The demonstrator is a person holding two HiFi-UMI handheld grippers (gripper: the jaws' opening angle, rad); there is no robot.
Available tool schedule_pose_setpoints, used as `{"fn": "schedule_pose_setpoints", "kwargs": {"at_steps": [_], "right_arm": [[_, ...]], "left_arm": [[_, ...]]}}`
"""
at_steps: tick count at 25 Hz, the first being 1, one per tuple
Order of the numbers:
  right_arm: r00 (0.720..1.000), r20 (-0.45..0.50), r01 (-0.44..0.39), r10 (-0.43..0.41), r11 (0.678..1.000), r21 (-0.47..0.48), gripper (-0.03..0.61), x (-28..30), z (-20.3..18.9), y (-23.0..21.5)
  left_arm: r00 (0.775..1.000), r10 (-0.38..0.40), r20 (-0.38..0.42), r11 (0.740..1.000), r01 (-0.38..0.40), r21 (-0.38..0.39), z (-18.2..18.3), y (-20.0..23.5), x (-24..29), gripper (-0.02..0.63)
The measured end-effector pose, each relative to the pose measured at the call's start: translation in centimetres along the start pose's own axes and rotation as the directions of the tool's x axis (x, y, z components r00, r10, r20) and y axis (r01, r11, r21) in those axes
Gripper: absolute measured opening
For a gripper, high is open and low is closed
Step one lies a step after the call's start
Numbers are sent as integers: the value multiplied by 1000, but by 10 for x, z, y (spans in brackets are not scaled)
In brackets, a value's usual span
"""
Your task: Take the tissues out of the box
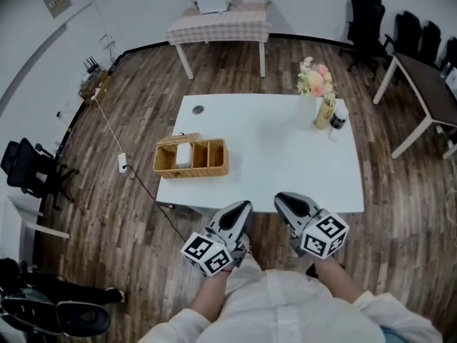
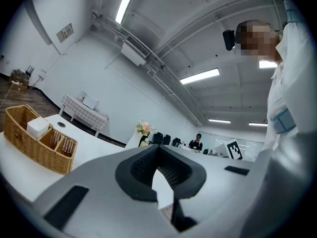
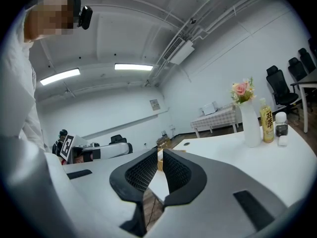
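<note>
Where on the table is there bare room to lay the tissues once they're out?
Free: the wide middle of the table, between the basket at the left edge and the vase; also the front right corner. Crowded: the back right corner, where vase, yellow bottle and small bottle stand close together.

Bright, even indoor light
We see ceiling strip lights [image 2: 200, 76] glaring overhead; fisheye bends the edges, and corners go black.

A white table [image 1: 271, 156] stands on wood floor [image 1: 143, 91], black chairs [image 1: 368, 20] beyond.
</note>
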State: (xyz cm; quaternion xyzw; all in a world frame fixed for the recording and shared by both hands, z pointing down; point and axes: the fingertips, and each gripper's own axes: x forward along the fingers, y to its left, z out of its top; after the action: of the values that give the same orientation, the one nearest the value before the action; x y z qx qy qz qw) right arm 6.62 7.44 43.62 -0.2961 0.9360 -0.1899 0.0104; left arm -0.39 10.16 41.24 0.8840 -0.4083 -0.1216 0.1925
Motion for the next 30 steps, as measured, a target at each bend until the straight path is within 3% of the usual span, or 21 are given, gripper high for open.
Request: {"fn": "schedule_pose_setpoints", "kwargs": {"at_steps": [6, 15, 24, 30], "right_arm": [[1000, -10, 11, -11, 1000, 14, 37, 64, 13, -12], [999, -36, 29, -29, 1000, 8, 37, 150, 32, -14], [997, -54, 51, -50, 999, 19, 37, 179, 46, -25], [997, -80, 14, -12, 999, 32, 37, 186, 47, -49]], "left_arm": [[999, -21, -34, 1000, 21, -3, 33, 50, 16, 2], [998, -64, -24, 997, 63, -41, 70, 122, 24, 2], [994, -80, -68, 994, 74, -83, 76, 149, 43, 2], [998, -26, -56, 996, 21, -88, 76, 162, 64, 2]]}}
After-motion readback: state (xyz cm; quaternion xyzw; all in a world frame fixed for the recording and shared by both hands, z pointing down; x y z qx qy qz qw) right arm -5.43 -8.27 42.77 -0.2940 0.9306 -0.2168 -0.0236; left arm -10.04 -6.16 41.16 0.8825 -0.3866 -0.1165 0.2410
